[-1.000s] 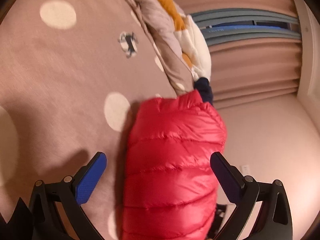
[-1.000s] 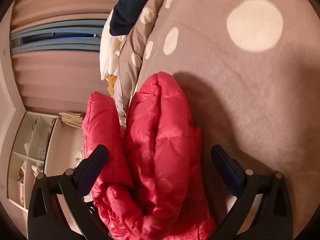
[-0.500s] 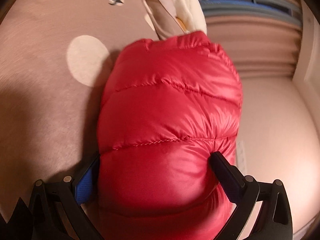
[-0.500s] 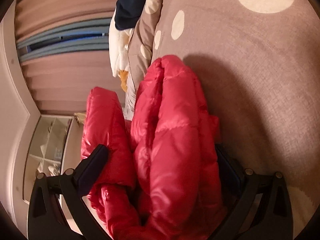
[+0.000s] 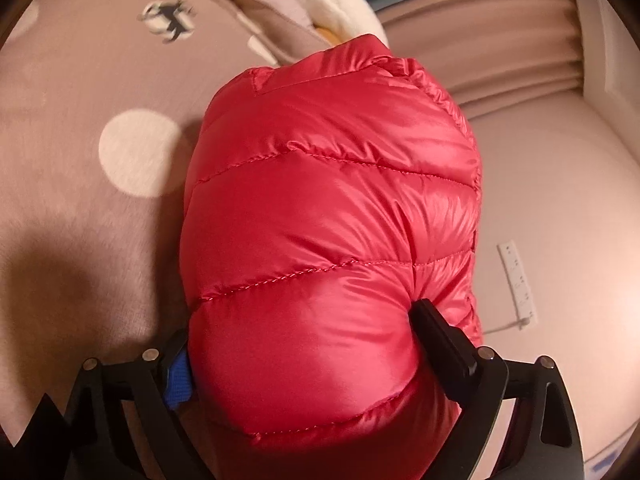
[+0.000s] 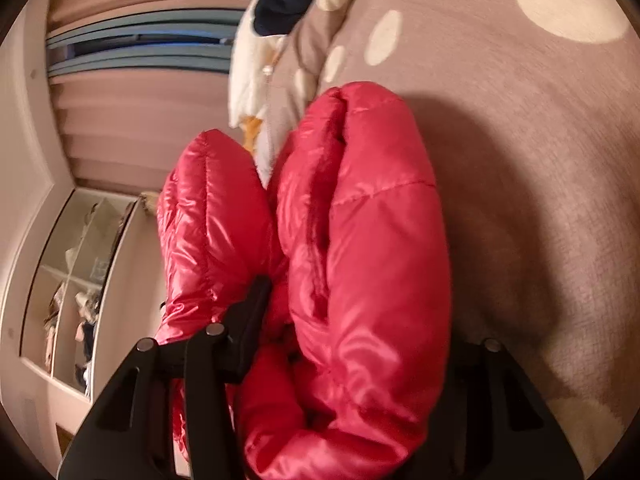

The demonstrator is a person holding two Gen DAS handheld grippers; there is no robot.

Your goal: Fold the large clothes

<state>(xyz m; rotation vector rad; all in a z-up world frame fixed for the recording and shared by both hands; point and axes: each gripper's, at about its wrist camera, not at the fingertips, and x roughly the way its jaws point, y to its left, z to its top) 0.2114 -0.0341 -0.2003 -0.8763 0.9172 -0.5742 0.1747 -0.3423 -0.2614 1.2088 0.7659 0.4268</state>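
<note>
A shiny red quilted down jacket (image 5: pixel 328 216) lies bunched on a taupe blanket with cream dots (image 5: pixel 80 200). It fills the left wrist view. My left gripper (image 5: pixel 300 344) is shut on a thick fold of it, both fingers pressed into the padding. In the right wrist view the jacket (image 6: pixel 360 240) shows as two puffy folded lobes. My right gripper (image 6: pixel 360 320) is shut on the right lobe; its left finger (image 6: pixel 248 320) digs between the lobes and its right finger is hidden behind the padding.
A cream and orange cloth with a dark blue piece (image 6: pixel 256 68) lies past the jacket at the blanket's edge. Pleated curtains (image 5: pixel 500 40) hang behind. A white power strip (image 5: pixel 516 280) lies on the floor. A white shelf unit (image 6: pixel 72 280) stands at the left.
Both grippers moved forward onto the jacket and closed. A second ago both were open with the jacket between the fingers; now both squeeze the padding.
</note>
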